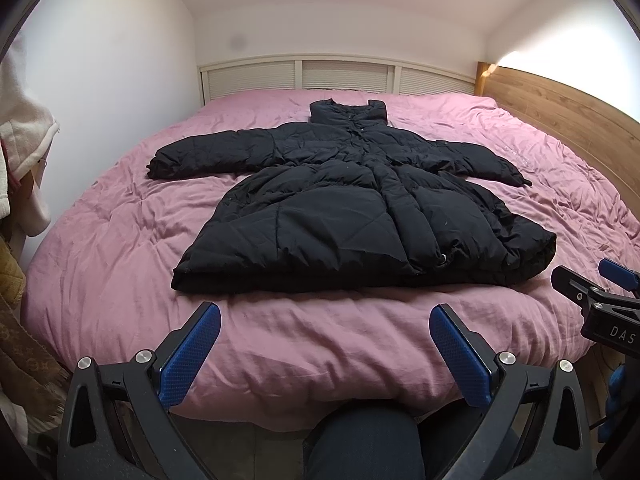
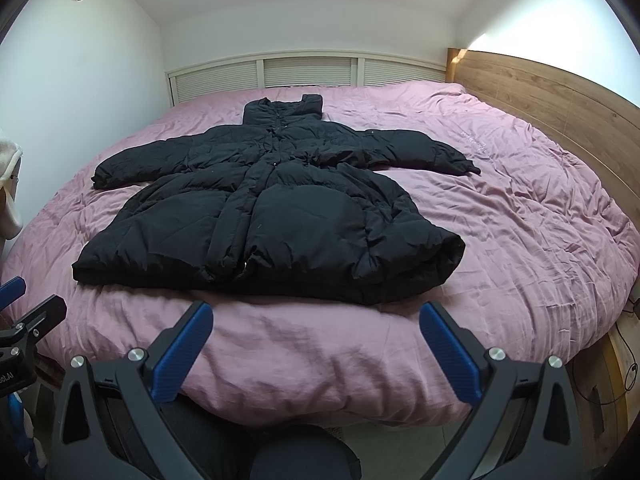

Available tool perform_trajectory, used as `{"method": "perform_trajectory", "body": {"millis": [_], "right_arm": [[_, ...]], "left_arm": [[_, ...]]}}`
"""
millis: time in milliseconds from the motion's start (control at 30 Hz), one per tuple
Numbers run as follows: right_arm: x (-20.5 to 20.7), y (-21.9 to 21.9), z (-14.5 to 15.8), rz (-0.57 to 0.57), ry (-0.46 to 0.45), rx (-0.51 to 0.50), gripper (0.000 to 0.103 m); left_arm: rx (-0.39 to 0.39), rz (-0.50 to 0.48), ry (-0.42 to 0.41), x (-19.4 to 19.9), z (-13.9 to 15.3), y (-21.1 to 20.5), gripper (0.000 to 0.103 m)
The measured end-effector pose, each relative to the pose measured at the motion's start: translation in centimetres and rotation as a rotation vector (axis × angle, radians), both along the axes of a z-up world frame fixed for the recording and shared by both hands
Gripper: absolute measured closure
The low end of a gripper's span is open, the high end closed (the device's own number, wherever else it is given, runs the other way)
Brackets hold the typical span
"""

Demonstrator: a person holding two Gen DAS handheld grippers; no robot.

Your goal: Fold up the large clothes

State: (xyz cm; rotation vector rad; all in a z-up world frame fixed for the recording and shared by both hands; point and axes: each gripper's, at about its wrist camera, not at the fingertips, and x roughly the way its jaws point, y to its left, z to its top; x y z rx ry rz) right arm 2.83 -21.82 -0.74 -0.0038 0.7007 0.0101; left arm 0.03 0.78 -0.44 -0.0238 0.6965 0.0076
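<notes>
A long black puffer coat lies flat and front up on the pink duvet, collar toward the far headboard, both sleeves spread out sideways, hem nearest me. My left gripper hovers over the bed's near edge, short of the hem, open with nothing between its blue pads. My right gripper hovers likewise below the hem, open and empty. Each gripper shows at the edge of the other's view: the right one at the right edge, the left one at the left edge.
A white slatted headboard stands at the far end and a wooden panel runs along the bed's right side. Pale clothes hang at the left. A person's dark-clad knee is below the grippers. Cables trail at the bed's right corner.
</notes>
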Motion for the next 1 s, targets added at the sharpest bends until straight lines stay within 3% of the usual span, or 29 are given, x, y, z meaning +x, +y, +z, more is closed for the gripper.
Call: {"method": "perform_trajectory", "body": {"millis": [1000], "right_arm": [[-0.01, -0.32, 0.05, 0.003, -0.014, -0.010, 0.000]], "left_arm": [[0.000, 0.009, 0.017, 0.51, -0.38, 0.37, 0.001]]}}
